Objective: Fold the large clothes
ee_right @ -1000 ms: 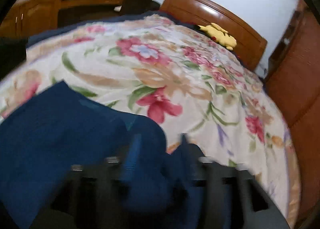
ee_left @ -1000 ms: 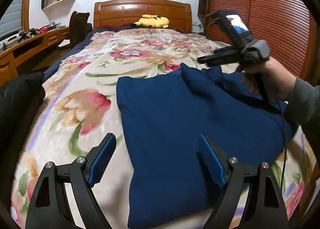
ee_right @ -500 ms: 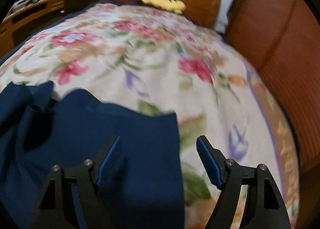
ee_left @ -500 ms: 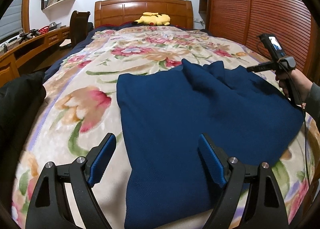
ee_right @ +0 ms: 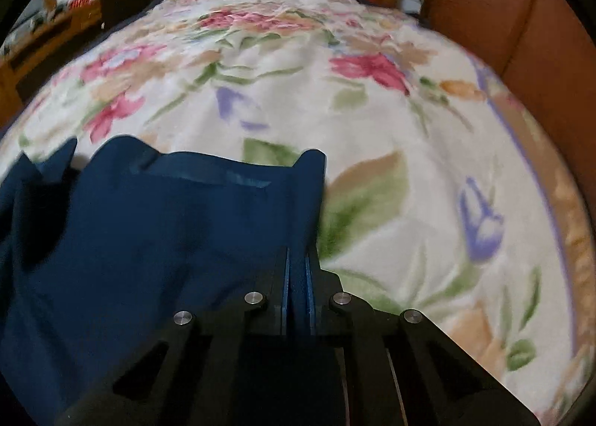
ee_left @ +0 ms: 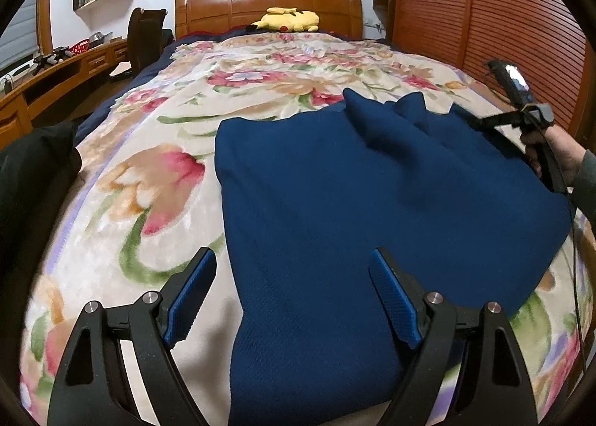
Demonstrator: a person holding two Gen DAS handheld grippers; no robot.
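Pinching the right-hand edge of the dark blue knit garment, spread flat on the floral plush blanket of the bed, the right gripper has jaws clenched on cloth and should lift evenly, while the left gripper hovers released above the near hem.

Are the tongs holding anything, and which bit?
The right tongs pinch the blue garment by its right side edge. The left tongs are open, holding nothing.

Our left gripper and right gripper share black frames, ribbed blue pads, silver screws; behind the right one, a grey sleeve.
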